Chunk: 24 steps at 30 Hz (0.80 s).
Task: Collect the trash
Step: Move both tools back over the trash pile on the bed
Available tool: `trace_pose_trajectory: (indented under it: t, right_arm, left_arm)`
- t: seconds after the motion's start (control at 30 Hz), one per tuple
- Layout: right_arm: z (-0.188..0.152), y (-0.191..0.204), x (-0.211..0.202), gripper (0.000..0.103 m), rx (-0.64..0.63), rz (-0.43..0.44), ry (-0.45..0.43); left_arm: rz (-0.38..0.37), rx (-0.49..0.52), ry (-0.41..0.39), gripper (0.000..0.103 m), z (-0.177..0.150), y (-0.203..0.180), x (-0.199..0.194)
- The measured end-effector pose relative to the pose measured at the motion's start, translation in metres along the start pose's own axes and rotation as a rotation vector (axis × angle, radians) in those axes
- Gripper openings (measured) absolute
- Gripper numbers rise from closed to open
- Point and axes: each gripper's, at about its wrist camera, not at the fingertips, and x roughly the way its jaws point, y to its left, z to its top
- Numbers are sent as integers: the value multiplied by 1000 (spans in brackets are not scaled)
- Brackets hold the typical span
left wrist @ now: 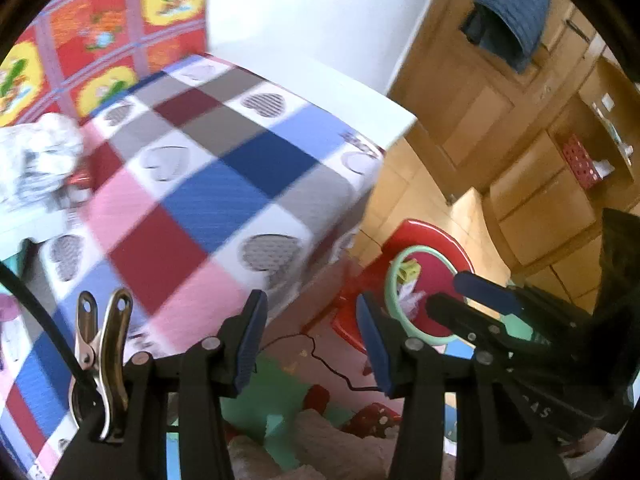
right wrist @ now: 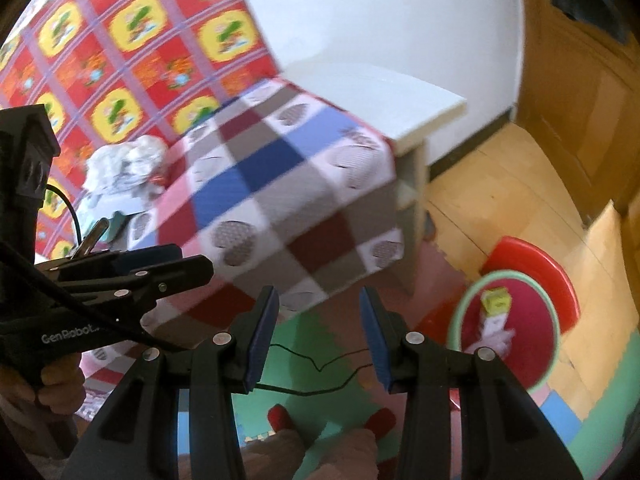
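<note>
Left view: my left gripper (left wrist: 312,340) gapes empty, crumpled trash (left wrist: 40,160) far-left on the checkered table (left wrist: 224,184); I'd approach slowly. Right view: right gripper (right wrist: 318,336) spread empty, bin (right wrist: 506,330) on the floor, right.

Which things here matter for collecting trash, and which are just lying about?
For the job:
crumpled paper on the checked table
green-rimmed bin, trash already inside
left gripper, open
right gripper, open

Lying about:
black cable
red stool
</note>
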Motion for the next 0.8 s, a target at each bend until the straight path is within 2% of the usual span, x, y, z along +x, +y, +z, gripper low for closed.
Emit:
trace_pose_trajectory:
  t: [0.33,0.53,0.8]
  right_arm:
    - [10,87,12,43,-128,94,12]
    - [11,137,20,43,-189,141,15]
    - [8,201,36,43,-261,211,43]
  left_arm:
    - [67,-128,-55,49,-27,77,-64]
    - [119,-252,-85,49,-50,136,-95]
    - [238,-377,-114,49,-83,212,-129]
